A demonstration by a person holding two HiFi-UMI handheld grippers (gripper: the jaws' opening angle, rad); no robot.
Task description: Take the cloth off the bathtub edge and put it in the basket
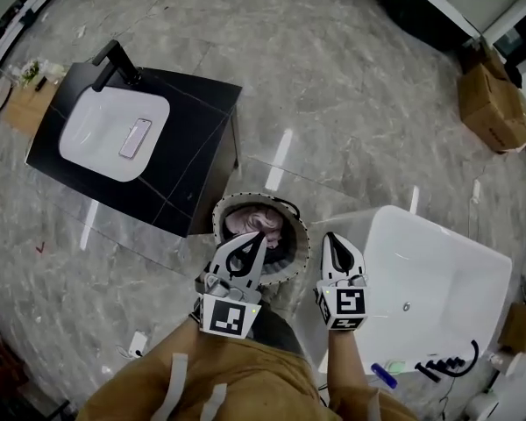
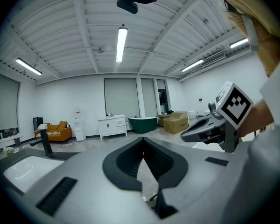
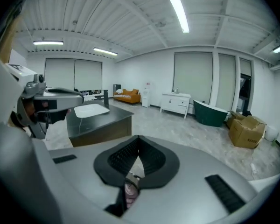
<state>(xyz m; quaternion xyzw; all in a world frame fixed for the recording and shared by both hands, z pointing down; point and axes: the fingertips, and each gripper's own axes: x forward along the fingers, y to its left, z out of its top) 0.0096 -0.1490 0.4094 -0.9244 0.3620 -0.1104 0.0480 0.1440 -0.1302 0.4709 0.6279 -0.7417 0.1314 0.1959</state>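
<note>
- Mustard-coloured clothing of the person (image 1: 245, 384) fills the bottom edge of the head view, and both grippers reach out from it.
- At the far left a black vanity (image 1: 193, 121) stands on the grey stone floor (image 1: 333, 77). A white basin (image 1: 101, 130) is sunk into its top, with a black tap (image 1: 114, 64) at the basin's far edge and a flat pink item (image 1: 136, 138) lying inside.
- The left gripper (image 1: 259, 239) hangs over the basket's near rim. In the left gripper view its jaws (image 2: 143, 140) meet at the tips, and only floor shows through the gap behind them, so it carries nothing.
- The round basket (image 1: 302, 231) sits on the floor between the vanity's near corner and the bathtub's left end.
- The pinkish cloth (image 1: 244, 224) lies bunched inside the basket, clear of both grippers.
- The right gripper (image 1: 330, 235) is held just right of the basket, by the bathtub's left edge. Its jaws (image 3: 138, 138) are pressed together with nothing gripped; the cloth (image 3: 130, 190) shows below through the gap.
- The white bathtub (image 1: 447, 279) has a blue item (image 1: 384, 375) and a black hose fitting (image 1: 447, 362) on its near edge.
- Cardboard boxes (image 1: 491, 103) stand at the far right.
</note>
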